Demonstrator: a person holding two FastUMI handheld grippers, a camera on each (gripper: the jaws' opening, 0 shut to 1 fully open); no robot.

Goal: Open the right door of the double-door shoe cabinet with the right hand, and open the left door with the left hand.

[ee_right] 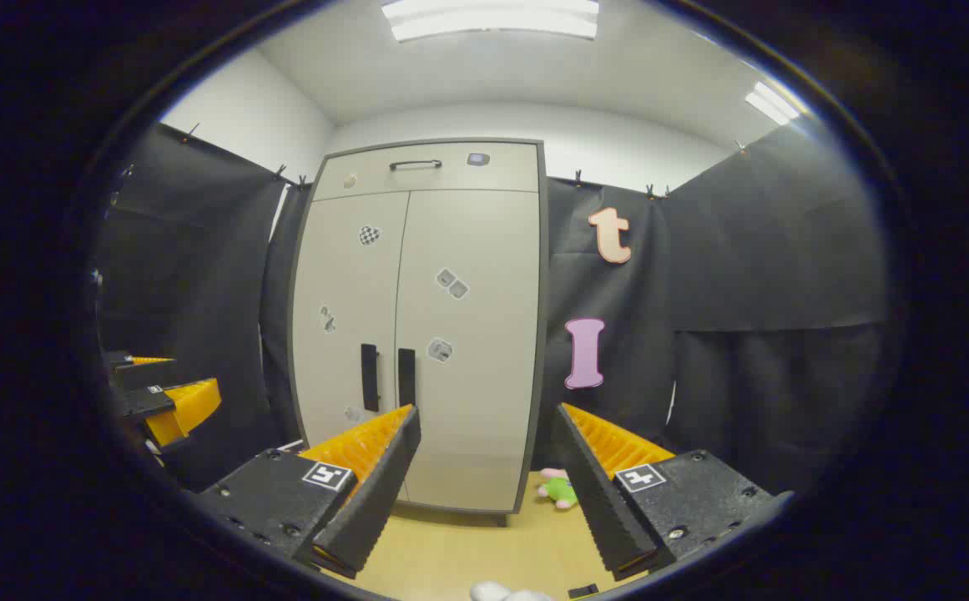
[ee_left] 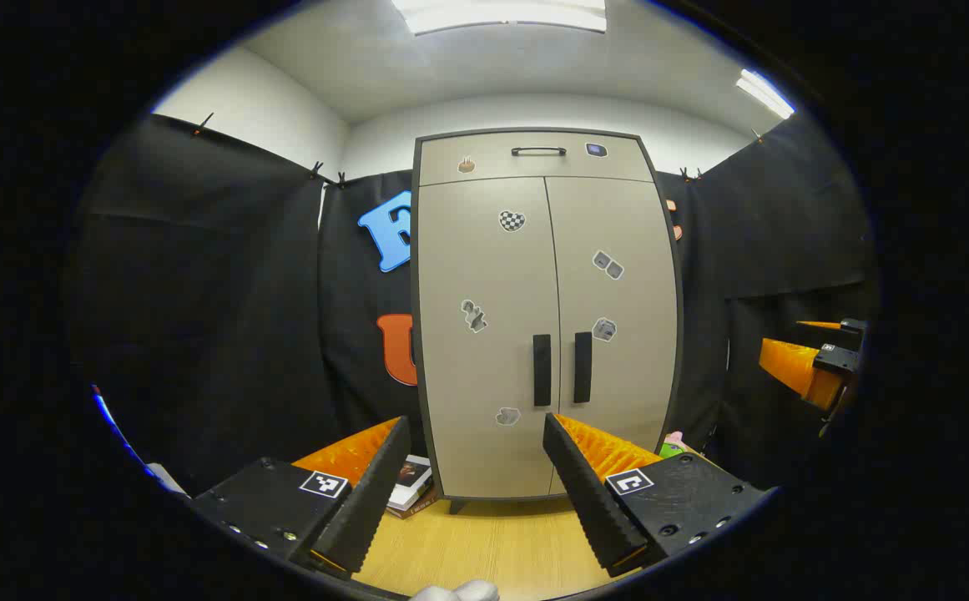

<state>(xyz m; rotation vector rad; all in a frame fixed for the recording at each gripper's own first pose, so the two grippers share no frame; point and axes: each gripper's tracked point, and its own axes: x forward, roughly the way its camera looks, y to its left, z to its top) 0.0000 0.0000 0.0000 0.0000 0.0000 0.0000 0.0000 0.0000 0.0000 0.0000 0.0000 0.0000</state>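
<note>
The beige double-door shoe cabinet (ee_left: pixel 547 317) stands straight ahead with both doors closed. Two dark vertical handles sit by the centre seam: the left door's handle (ee_left: pixel 542 370) and the right door's handle (ee_left: pixel 582 367). My left gripper (ee_left: pixel 476 434) is open, well short of the cabinet and aimed at its lower middle. In the right gripper view the cabinet (ee_right: pixel 426 325) sits left of centre, with its right door handle (ee_right: pixel 406 377) beside the left one (ee_right: pixel 369 377). My right gripper (ee_right: pixel 484 426) is open too, away from the doors. Each gripper appears at the other view's edge (ee_left: pixel 818 363) (ee_right: pixel 158 396).
A drawer with a dark handle (ee_left: pixel 538 151) tops the cabinet. Books (ee_left: pixel 411 488) lie on the wooden floor at the cabinet's left foot. A small plush toy (ee_right: pixel 557 488) lies at its right foot. Black cloth walls close in on both sides.
</note>
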